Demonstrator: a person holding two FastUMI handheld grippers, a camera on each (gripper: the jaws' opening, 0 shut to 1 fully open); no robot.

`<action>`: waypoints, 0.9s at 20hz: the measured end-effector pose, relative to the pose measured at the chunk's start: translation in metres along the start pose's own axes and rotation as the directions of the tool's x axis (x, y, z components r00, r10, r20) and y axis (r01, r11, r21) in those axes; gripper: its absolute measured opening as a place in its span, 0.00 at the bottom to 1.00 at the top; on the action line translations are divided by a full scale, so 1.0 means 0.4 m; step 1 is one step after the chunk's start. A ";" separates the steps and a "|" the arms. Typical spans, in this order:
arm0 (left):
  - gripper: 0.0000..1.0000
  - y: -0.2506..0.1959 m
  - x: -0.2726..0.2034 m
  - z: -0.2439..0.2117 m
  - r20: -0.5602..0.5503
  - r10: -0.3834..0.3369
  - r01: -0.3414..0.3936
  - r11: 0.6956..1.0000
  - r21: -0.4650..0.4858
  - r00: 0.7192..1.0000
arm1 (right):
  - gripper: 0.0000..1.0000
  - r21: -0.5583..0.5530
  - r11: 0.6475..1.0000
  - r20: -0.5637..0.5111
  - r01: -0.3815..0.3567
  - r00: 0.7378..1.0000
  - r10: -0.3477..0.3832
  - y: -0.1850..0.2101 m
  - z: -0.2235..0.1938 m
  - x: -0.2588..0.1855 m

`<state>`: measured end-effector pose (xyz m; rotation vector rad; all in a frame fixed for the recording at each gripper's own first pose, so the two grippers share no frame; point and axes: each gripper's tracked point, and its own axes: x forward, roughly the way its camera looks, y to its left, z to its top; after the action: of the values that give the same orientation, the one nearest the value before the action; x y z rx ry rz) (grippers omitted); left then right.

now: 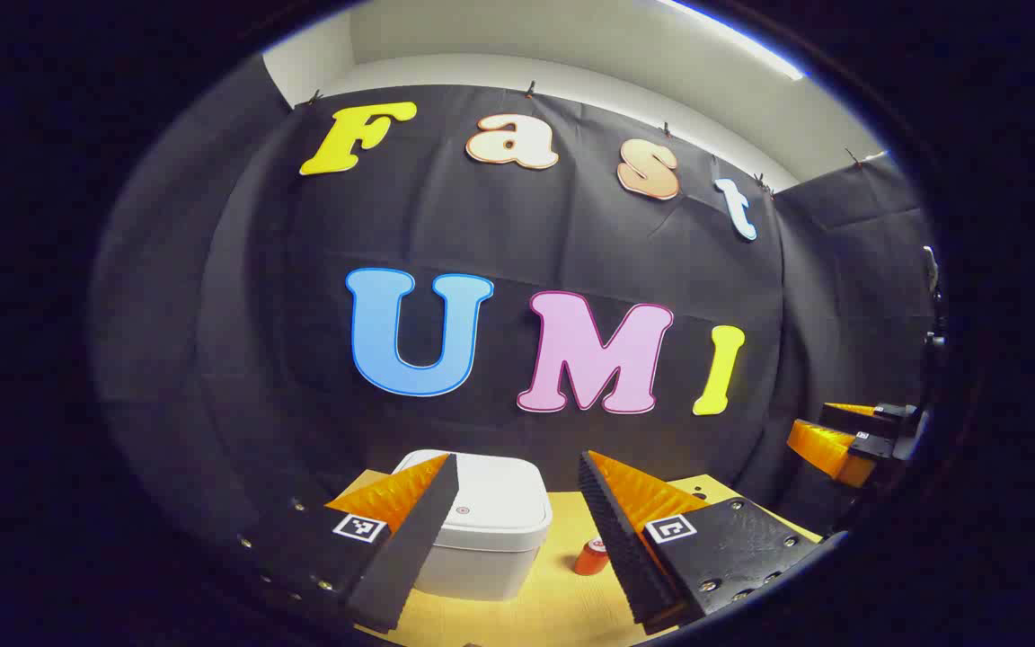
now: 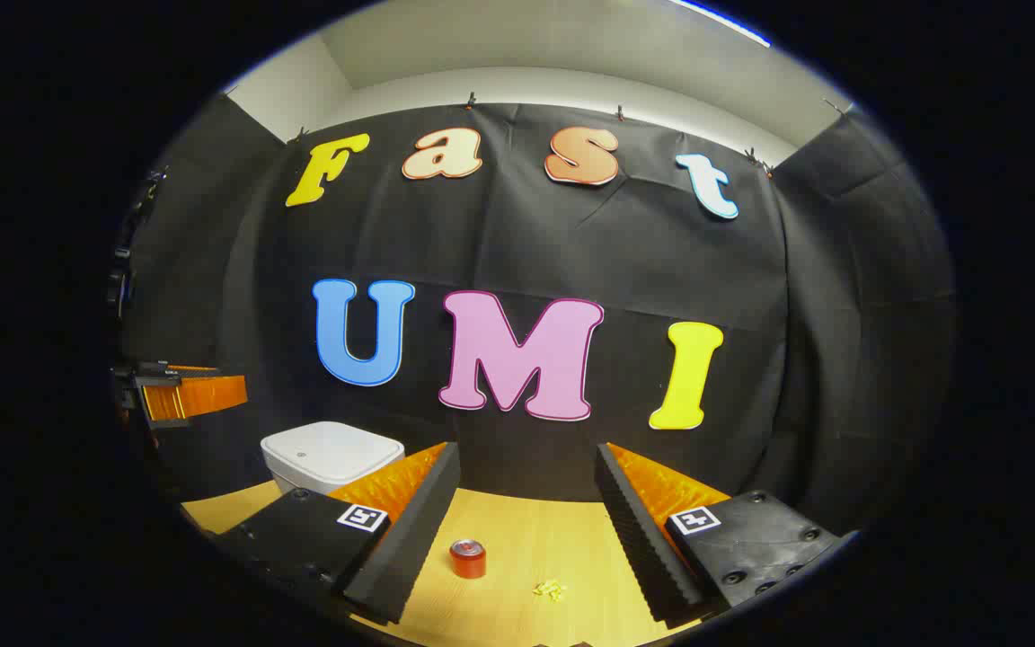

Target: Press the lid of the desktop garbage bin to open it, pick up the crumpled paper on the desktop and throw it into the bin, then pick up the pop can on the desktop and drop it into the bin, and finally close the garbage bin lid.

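Step in hand: the first step is judged to be pending, since the garbage bin [image 1: 482, 526] is being seen with its lid [image 1: 490, 501] down and nothing is being carried.
Left gripper [image 1: 517, 530]: its fingers are being held wide apart and empty, raised above the desk [image 1: 517, 611], with the bin framed just behind the left finger.
Right gripper [image 2: 526, 530]: its fingers are likewise being held spread and empty; the same gripper is being glimpsed at the far right edge of the left gripper view.
Bin: it is being seen as a white, rounded-square plastic box with a smooth matt lid carrying a small round mark near the front edge (probably the press point, though this is a judgement).
Pop can [image 2: 468, 558]: a small red cylinder with a pale metallic top is standing upright on the desk, well apart from the bin, to its right.
Crumpled paper [image 2: 550, 589]: a tiny yellowish scrap is lying just to the right of the can; its texture is too small to be told.
Desk surface: pale wood grain, flat and bare-looking around the things.
Next move: a downward press on the lid is being called for, most likely by the left gripper, which is being held nearest; a firm, centred push is judged sufficient.
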<state>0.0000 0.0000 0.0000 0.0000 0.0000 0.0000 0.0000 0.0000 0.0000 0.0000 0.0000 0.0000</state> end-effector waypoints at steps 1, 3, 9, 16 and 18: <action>0.89 -0.007 -0.003 0.007 0.011 0.001 -0.001 1.000 0.006 1.000 | 0.98 0.006 1.000 0.012 0.010 1.000 -0.011 -0.004 0.011 0.000; 0.89 -0.017 -0.006 0.011 0.024 0.014 -0.014 1.000 0.008 1.000 | 0.97 0.036 0.999 0.029 0.025 0.999 -0.026 0.003 0.028 -0.003; 0.89 -0.032 -0.011 0.024 0.037 0.001 -0.001 1.000 0.011 0.999 | 0.98 0.036 0.999 0.018 0.030 0.999 -0.031 0.015 0.027 -0.015; 0.89 -0.041 -0.005 0.013 0.032 -0.015 0.015 1.000 0.011 0.999 | 0.98 0.045 0.995 0.000 0.085 0.996 -0.086 -0.032 0.009 -0.021; 0.89 -0.043 -0.001 0.012 0.031 -0.018 0.018 1.000 0.020 0.999 | 0.97 0.071 0.991 -0.008 0.111 0.994 -0.111 -0.040 0.002 -0.017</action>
<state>-0.0006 -0.0171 0.0047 0.0199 -0.0312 -0.0179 -0.0070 -0.0162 0.0009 0.0716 0.0040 -0.1113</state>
